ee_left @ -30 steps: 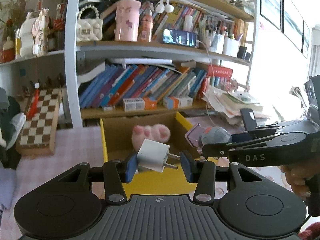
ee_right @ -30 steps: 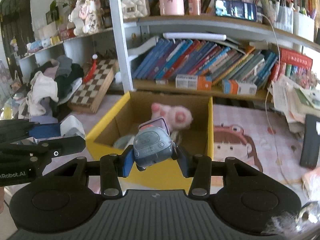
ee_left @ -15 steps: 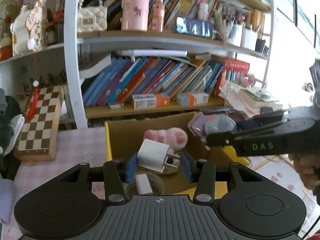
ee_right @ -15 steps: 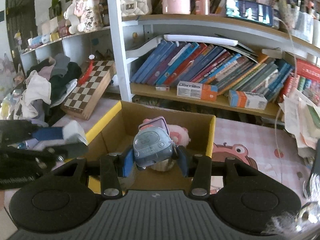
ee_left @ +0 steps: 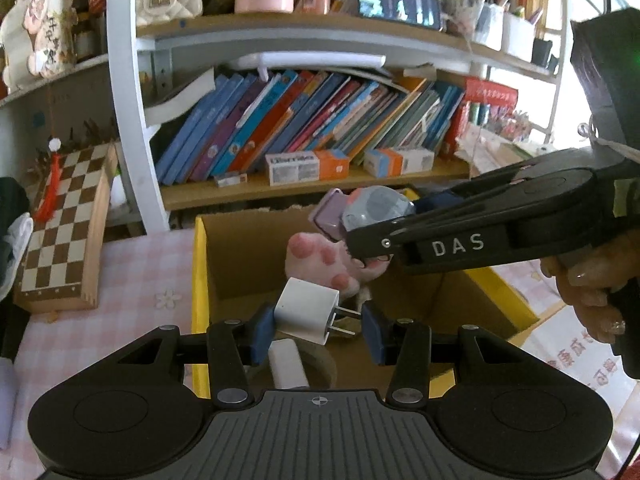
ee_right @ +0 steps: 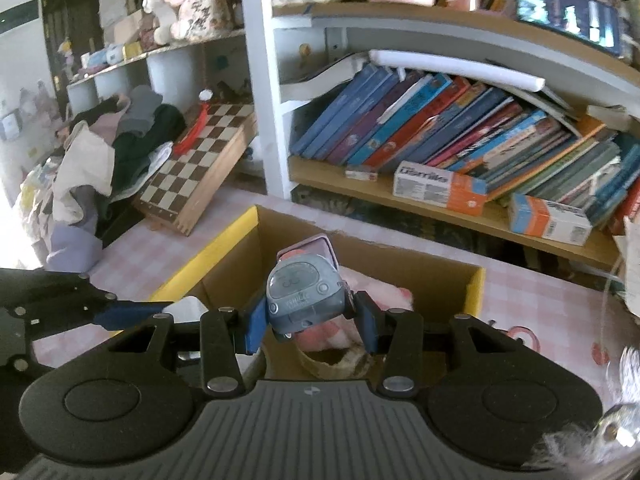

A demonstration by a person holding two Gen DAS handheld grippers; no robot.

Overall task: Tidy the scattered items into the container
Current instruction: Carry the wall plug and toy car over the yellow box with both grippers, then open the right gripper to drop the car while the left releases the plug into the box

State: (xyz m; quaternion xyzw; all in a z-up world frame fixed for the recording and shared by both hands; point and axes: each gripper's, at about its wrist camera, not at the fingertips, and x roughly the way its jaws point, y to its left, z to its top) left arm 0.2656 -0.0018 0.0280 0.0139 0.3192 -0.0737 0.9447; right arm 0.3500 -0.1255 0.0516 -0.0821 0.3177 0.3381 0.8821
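In the left wrist view, the left tool [ee_left: 318, 330] sits low in the centre of the frame, its blue pads parted. A white charger plug [ee_left: 306, 315] lies against the left pad while its metal prongs point at the right pad; whether they touch it cannot be told, nor whether the plug is gripped. The plug hangs over the open cardboard box [ee_left: 240, 252], whose rim is yellow. Inside the box, a pink plush toy [ee_left: 320, 260] lies against the back wall. A white oblong item [ee_left: 286, 364] on a roll of brown tape [ee_left: 320, 364] shows near the bottom, partly hidden by the tool body. From the right of the frame the right tool [ee_left: 360, 220] reaches in over the box, closed on a grey-blue toy car [ee_left: 376, 210].

In the right wrist view, the right tool [ee_right: 310, 316] clamps the toy car [ee_right: 306, 296] between both pads above the box [ee_right: 420, 276]. The plush toy [ee_right: 376, 292] is mostly hidden behind car and pads. The pink checked tabletop [ee_right: 160, 248] lies left of the box.
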